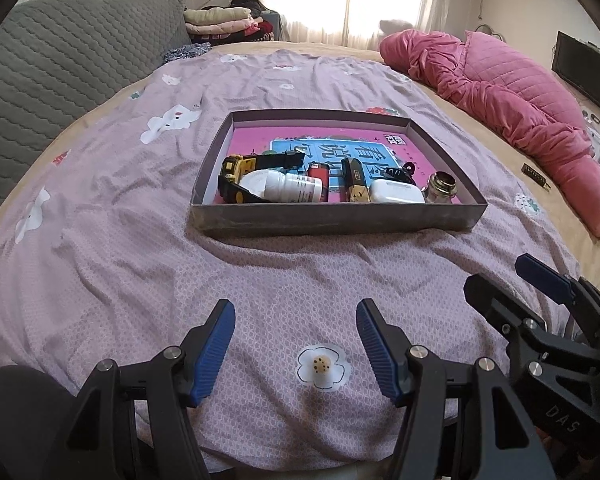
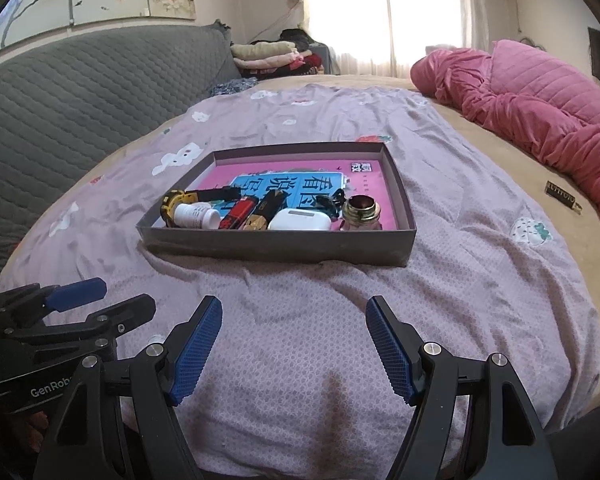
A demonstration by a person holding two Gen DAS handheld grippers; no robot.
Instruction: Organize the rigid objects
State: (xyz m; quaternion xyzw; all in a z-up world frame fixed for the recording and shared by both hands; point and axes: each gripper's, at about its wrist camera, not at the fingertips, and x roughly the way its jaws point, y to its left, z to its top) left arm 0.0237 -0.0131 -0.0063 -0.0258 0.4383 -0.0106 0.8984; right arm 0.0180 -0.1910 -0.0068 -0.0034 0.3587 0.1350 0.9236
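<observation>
I'm over a bed (image 1: 100,200) with a lilac sheet, pink quilt (image 1: 500,92) to the right, bright window behind. The tray (image 1: 336,220) sits mid-bed, its long side across my view. Inside, near the front wall, the white bottle (image 1: 288,187) lies on its side, crosswise. My left gripper (image 1: 296,350) and right gripper (image 2: 294,346) are both spread apart, holding nothing.

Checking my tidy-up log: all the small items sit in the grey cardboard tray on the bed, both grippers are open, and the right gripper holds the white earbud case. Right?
Not quite. The right gripper is open and empty, as the right wrist view shows. The white earbud case lies inside the grey cardboard tray. The left gripper is open too.
</observation>
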